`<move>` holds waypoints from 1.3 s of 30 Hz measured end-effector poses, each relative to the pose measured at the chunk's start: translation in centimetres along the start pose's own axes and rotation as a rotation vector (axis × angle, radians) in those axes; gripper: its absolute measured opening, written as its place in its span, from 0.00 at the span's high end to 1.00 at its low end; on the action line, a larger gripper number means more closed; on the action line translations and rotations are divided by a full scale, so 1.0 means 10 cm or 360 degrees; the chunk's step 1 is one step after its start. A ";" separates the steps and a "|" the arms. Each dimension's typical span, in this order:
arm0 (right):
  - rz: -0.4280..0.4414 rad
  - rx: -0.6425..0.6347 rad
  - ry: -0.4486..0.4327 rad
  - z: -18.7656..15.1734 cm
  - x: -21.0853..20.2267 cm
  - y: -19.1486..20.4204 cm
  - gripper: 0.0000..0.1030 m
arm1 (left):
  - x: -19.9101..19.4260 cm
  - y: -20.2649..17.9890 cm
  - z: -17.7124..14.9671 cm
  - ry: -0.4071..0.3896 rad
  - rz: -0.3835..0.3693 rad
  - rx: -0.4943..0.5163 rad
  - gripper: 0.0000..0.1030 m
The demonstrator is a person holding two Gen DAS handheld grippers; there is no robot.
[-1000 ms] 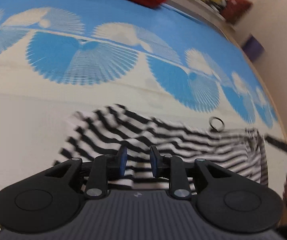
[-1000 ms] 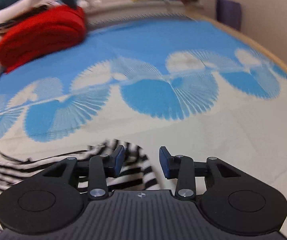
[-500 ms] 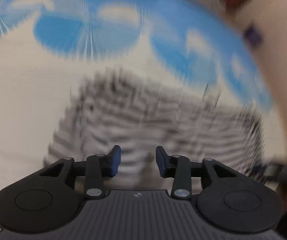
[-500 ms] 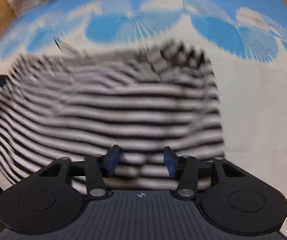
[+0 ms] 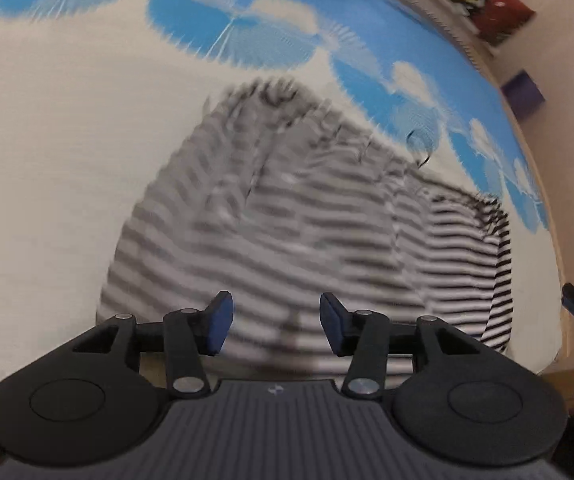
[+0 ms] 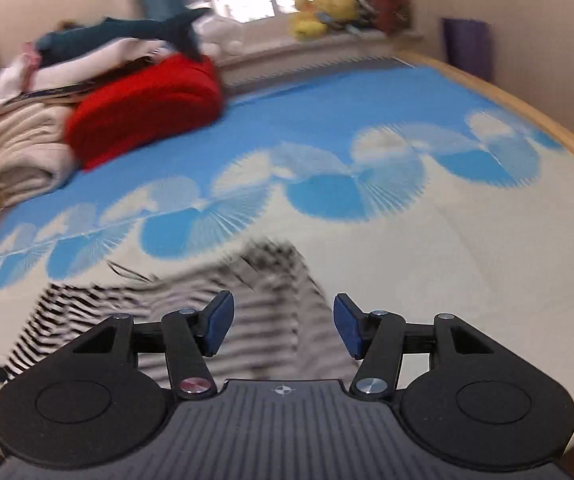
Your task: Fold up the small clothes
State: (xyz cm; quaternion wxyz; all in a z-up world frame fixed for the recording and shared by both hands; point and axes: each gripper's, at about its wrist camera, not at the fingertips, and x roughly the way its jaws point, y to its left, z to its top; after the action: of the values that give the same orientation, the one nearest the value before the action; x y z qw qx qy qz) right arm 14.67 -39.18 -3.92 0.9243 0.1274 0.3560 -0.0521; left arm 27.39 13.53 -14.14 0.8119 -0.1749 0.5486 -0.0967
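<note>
1. Left gripper [image 5: 273, 328] has its jaws opening with nothing between them; right gripper [image 6: 281, 328] is spread and empty too.
2. Looks like the gap between folds, so next they need to grab an edge again.
3. Striped shirt [image 5: 287, 232] lies flat on the bed sheet [image 5: 67, 140] just past both, long axis running left-right; which end is the neck, can't tell through the blur.

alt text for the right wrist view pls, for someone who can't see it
A striped garment lies on a blue and white bedspread, just ahead of the right gripper, whose jaws are open with nothing between them. Further back are a red cushion, folded blankets and plush toys on a windowsill.
</note>
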 end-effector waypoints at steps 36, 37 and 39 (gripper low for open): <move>-0.0136 0.0232 -0.0083 -0.07 -0.25 -0.71 0.43 | 0.04 0.21 -0.22 -0.0310 0.0174 -0.0397 0.89; -0.0136 0.0235 -0.0084 -0.06 -0.24 -0.71 0.43 | -0.02 0.22 -0.23 -0.0342 0.0182 -0.0388 0.89; -0.0137 0.0237 -0.0082 -0.05 -0.23 -0.68 0.43 | -0.11 0.25 -0.25 -0.0394 0.0213 -0.0363 0.89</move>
State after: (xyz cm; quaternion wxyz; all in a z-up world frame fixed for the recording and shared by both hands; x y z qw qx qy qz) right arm 11.38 -45.54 -4.14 0.9180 0.1789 0.3325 -0.1215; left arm 24.60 15.76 -14.97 0.8527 -0.2396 0.4623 0.0426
